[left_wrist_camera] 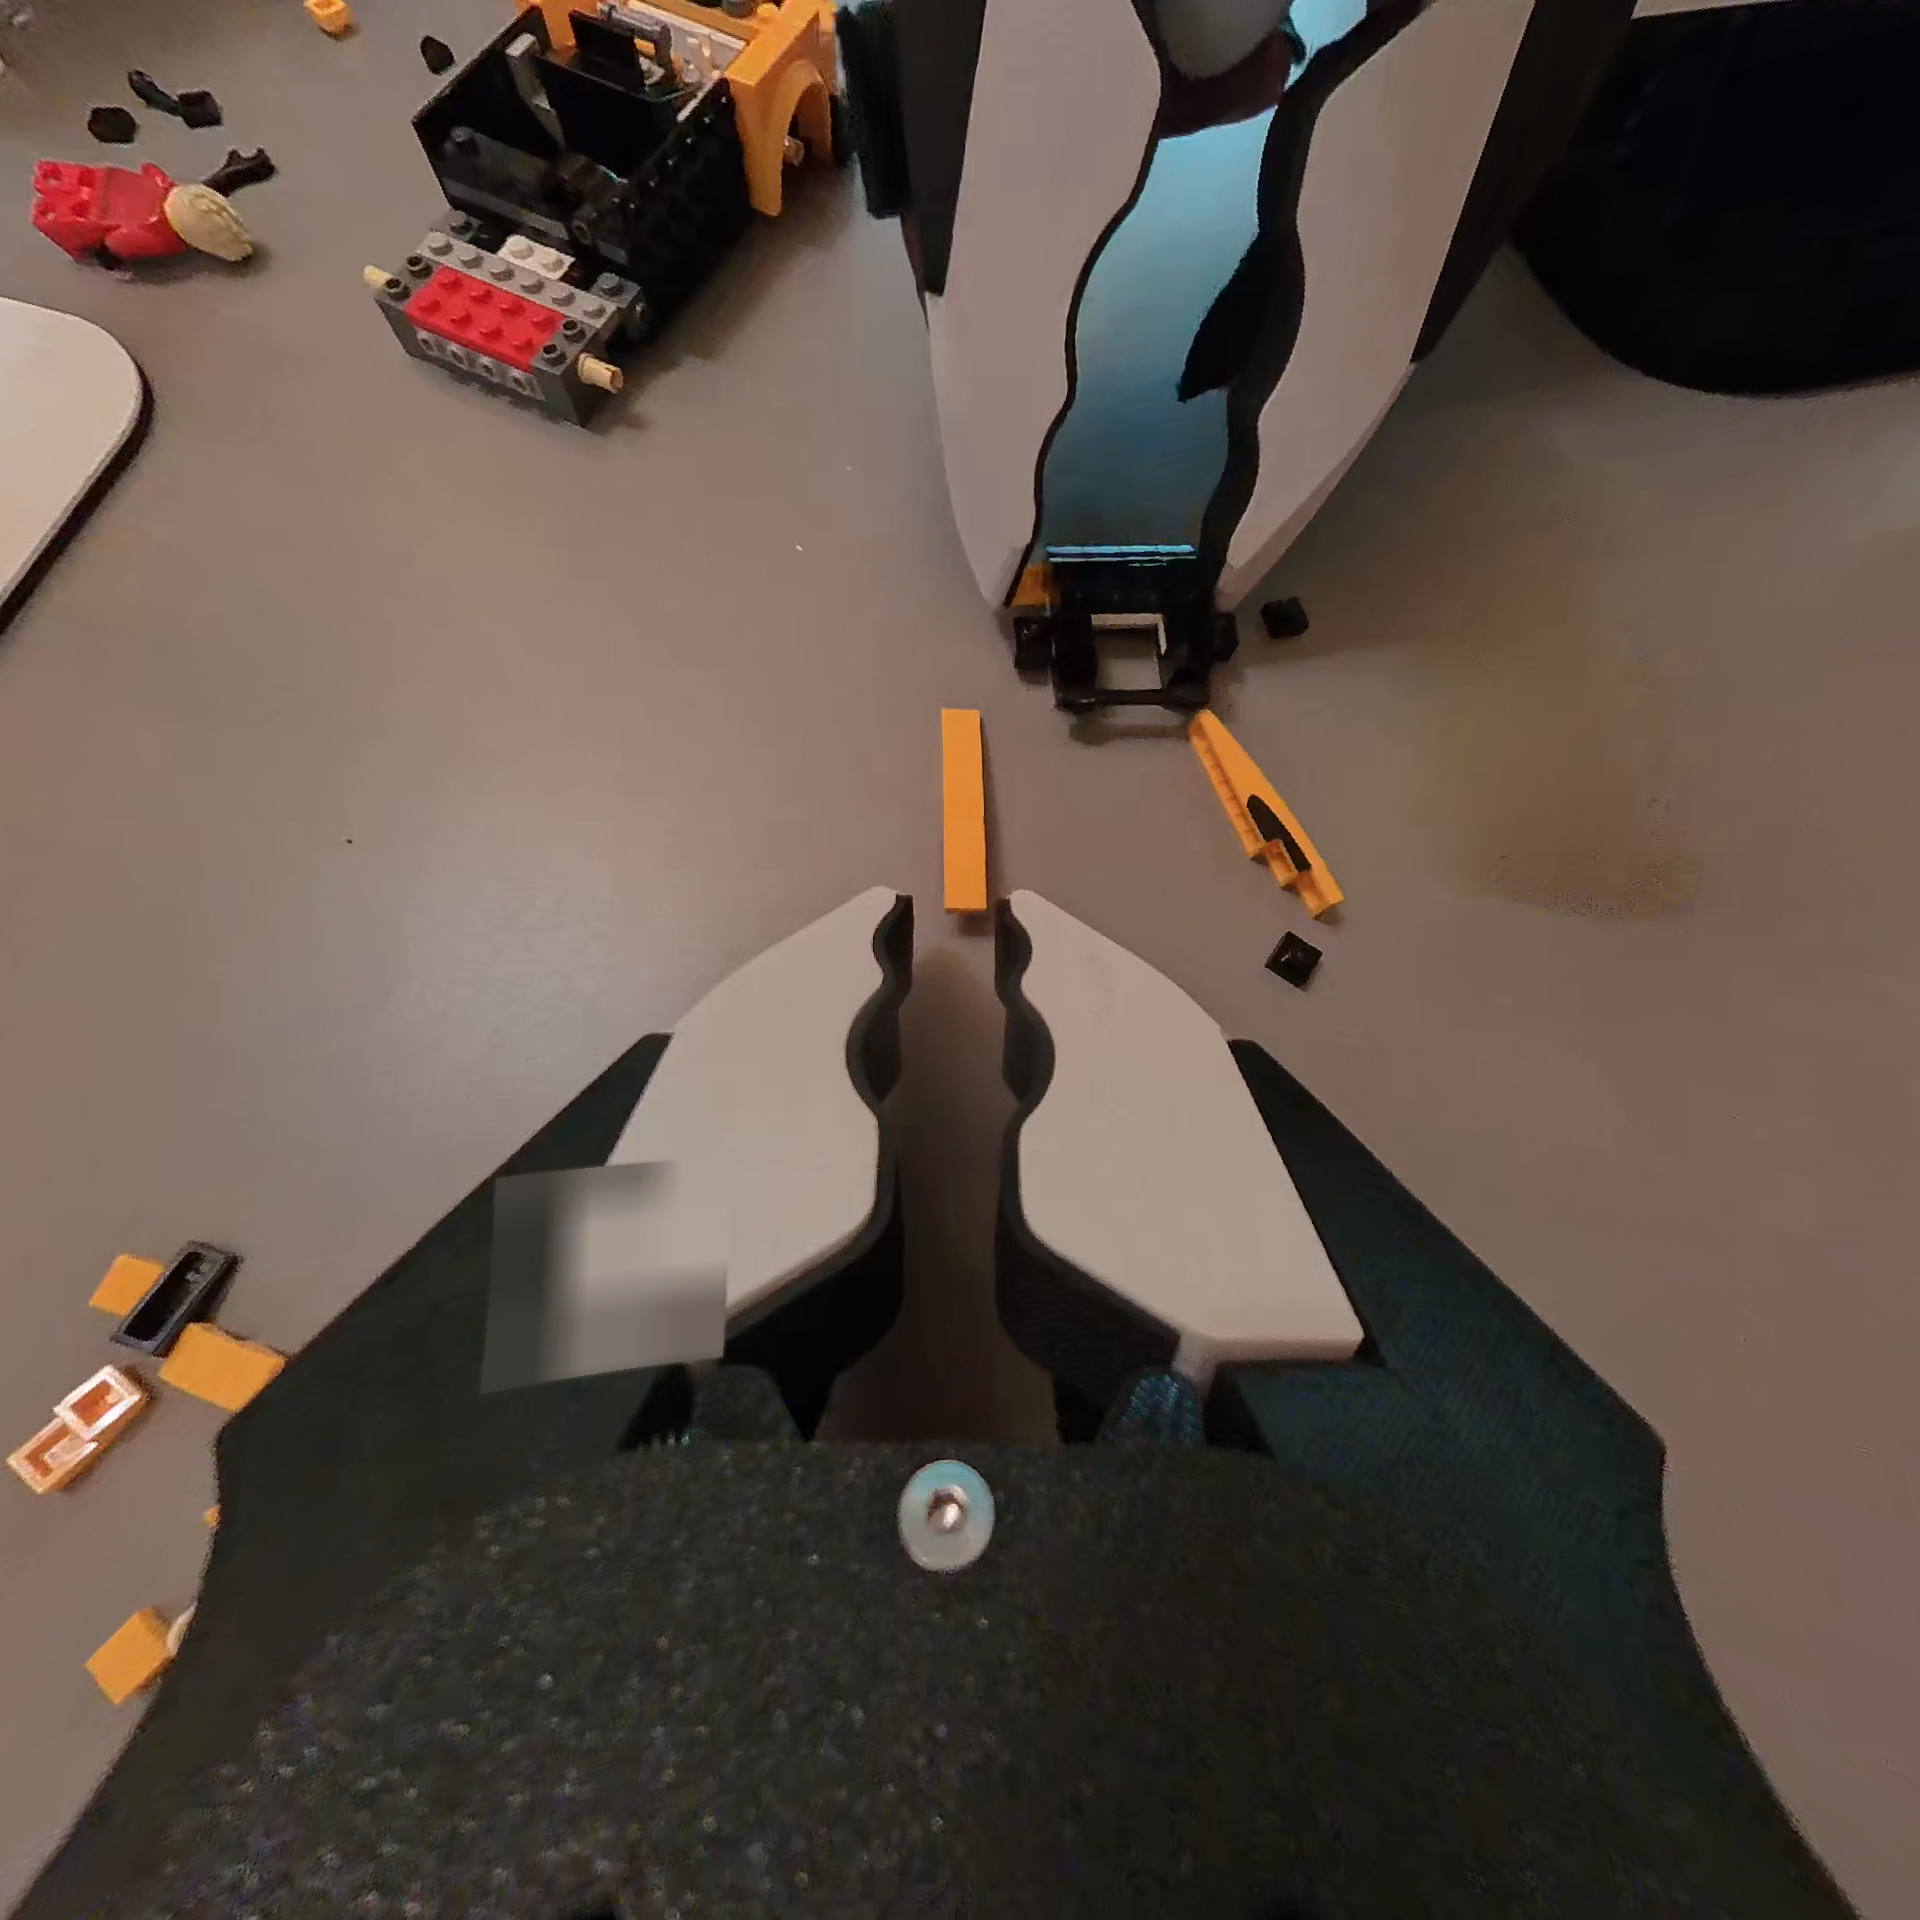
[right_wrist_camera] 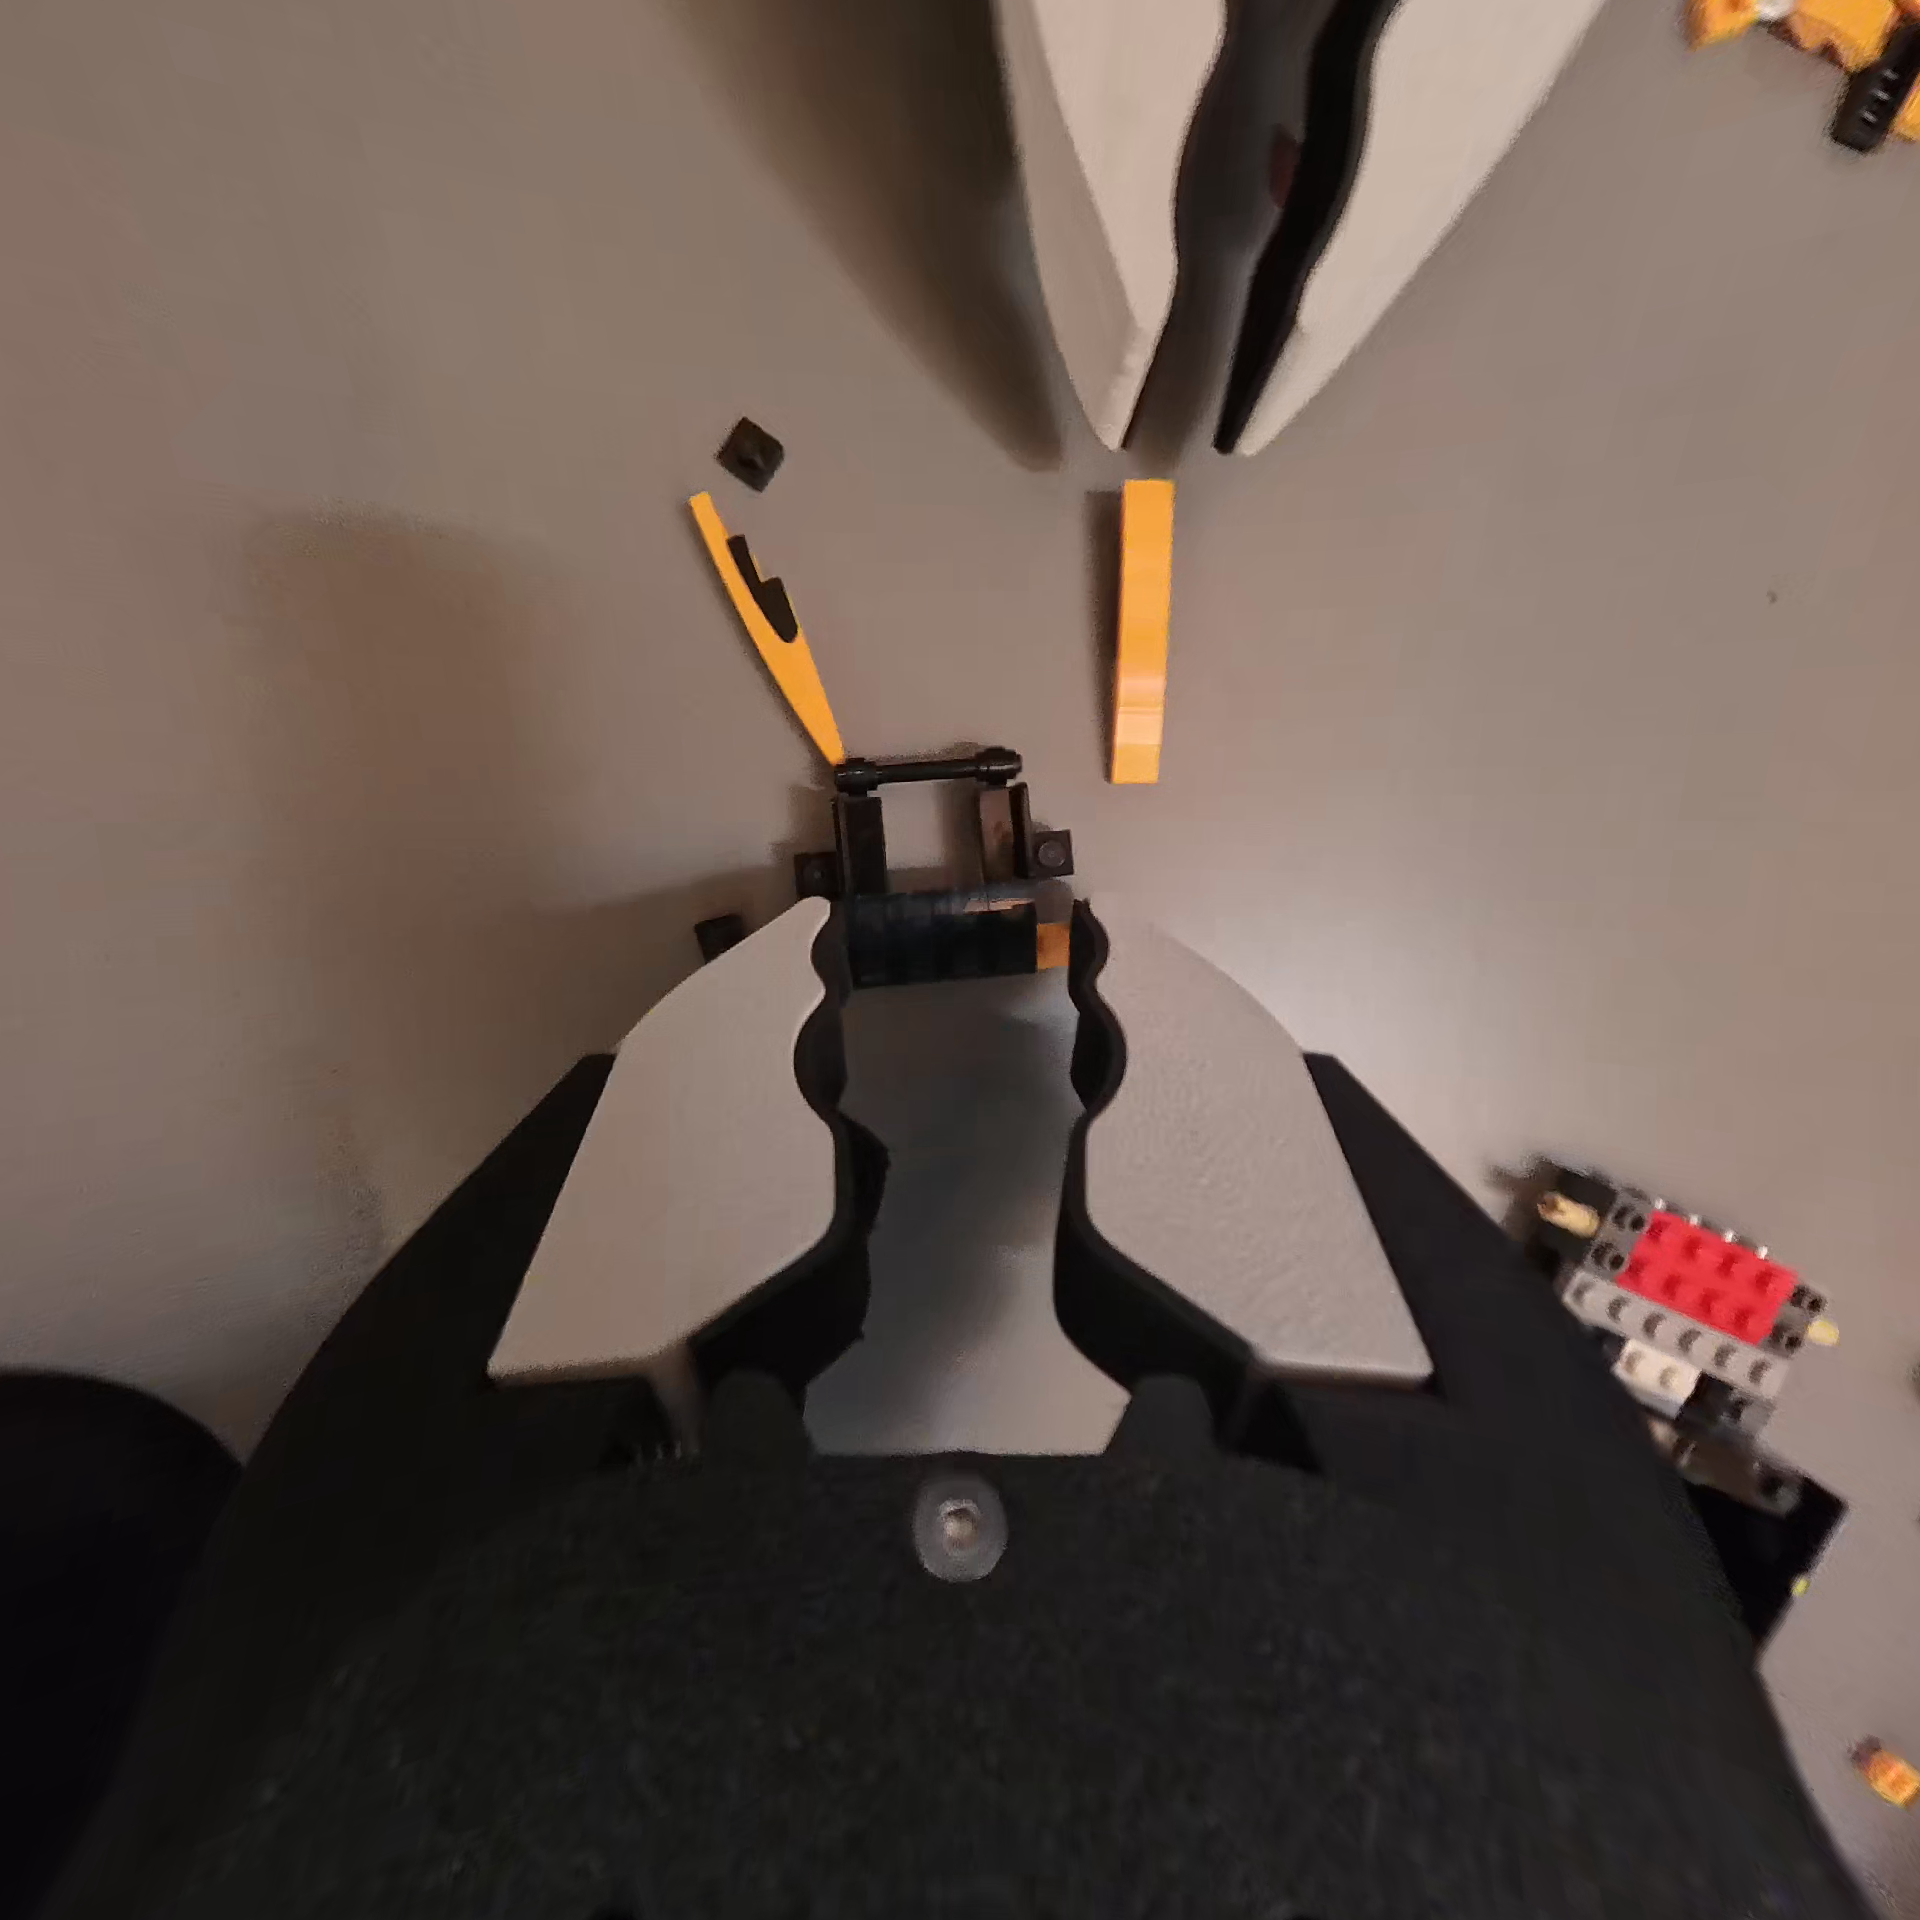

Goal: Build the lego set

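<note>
My left gripper (left_wrist_camera: 953, 906) hangs low over the grey table, empty, its jaws a narrow gap apart. A long flat orange tile (left_wrist_camera: 963, 810) lies just beyond its tips, in line with the gap. My right gripper (right_wrist_camera: 954, 916) is shut on a small black sub-assembly (right_wrist_camera: 914, 940) with an orange end piece, which rests on the table. In the left wrist view the right gripper (left_wrist_camera: 1127, 582) comes in from the top, with the black sub-assembly (left_wrist_camera: 1127, 649) at its tips. The orange tile (right_wrist_camera: 1141, 623) lies between the two grippers. The left gripper (right_wrist_camera: 1174, 449) shows at the top of the right wrist view.
An orange wedge piece with a black mark (left_wrist_camera: 1262, 821) and a small black piece (left_wrist_camera: 1294, 958) lie right of the tile. The partly built truck (left_wrist_camera: 582, 208) stands at the far left, with red pieces (left_wrist_camera: 114, 213) beside it. Loose orange and black parts (left_wrist_camera: 197, 1340) lie near left. Across from one pair of fingers to the other is roughly 8 cm.
</note>
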{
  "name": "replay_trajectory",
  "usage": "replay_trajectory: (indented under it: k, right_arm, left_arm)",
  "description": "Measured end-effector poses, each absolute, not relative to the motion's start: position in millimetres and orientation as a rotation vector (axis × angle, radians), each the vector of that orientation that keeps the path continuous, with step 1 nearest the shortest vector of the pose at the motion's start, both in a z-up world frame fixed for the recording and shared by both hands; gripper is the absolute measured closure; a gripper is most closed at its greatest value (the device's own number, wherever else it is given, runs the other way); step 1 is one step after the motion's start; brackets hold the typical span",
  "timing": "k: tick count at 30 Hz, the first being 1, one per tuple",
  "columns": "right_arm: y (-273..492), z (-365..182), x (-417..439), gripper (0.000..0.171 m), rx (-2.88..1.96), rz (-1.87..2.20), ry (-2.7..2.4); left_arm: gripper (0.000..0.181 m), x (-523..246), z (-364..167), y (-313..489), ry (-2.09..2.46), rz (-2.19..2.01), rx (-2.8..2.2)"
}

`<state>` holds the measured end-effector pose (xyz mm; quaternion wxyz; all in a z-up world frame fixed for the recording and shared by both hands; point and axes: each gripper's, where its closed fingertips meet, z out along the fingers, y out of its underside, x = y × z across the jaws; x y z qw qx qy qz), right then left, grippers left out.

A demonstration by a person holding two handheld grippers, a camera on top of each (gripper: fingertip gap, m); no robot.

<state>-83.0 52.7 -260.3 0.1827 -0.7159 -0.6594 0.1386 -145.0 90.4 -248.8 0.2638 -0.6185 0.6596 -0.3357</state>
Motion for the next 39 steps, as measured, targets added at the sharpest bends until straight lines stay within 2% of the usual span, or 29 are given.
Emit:
replay_trajectory:
  k: [10,13,28,39]
  right_arm:
    - [50.8,-260.8,-89.6,0.130,-1.925,0.375,-2.008]
    - [52.5,-257.0,-89.7,0.125,-1.927,0.386,-1.956]
    - [70.4,-167.8,-80.2,0.122,-1.711,0.527,-0.772]
    - [93.1,-144.4,-26.3,0.131,-1.530,0.303,-0.555]
  left_arm:
    - [0.167,-145.0,-245.6,92.9,1.740,-0.940,-1.669]
    - [0.168,-143.6,-239.5,94.1,1.697,-0.962,-1.656]
    - [0.171,-136.1,-196.9,105.9,1.400,-1.019,-1.576]
    - [0.174,-148.9,-171.4,135.8,1.126,-0.949,-1.513]
